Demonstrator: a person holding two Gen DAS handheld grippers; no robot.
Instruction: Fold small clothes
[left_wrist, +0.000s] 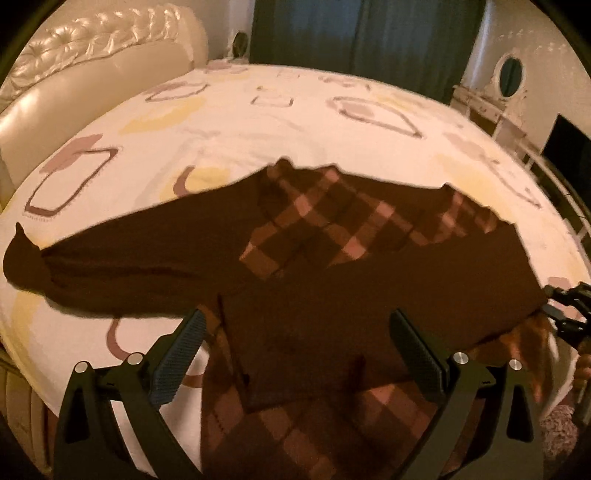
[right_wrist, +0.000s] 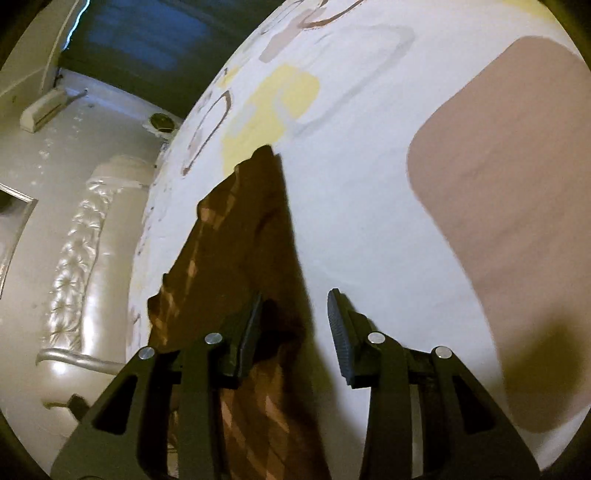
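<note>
Covering most of the room, the bed (left_wrist: 258, 122) wears a white sheet with yellow and mauve shapes. Across it spreads a brown checked sweater (left_wrist: 332, 295), one sleeve trailing left. The left gripper (left_wrist: 295, 332) hovers above it, spread wide, empty. The right gripper (right_wrist: 295, 317) is released at the sweater's edge, grasping nothing.

Setting: a home bedroom. Large bed (left_wrist: 258, 122) with white patterned sheet, cream tufted leather headboard (left_wrist: 96, 40) at its left. Dark curtains (left_wrist: 362, 33) behind. White ornate dressing table (left_wrist: 491, 107) with oval mirror (left_wrist: 511, 75) at right; wall air conditioner (right_wrist: 44, 109) in right wrist view.
</note>
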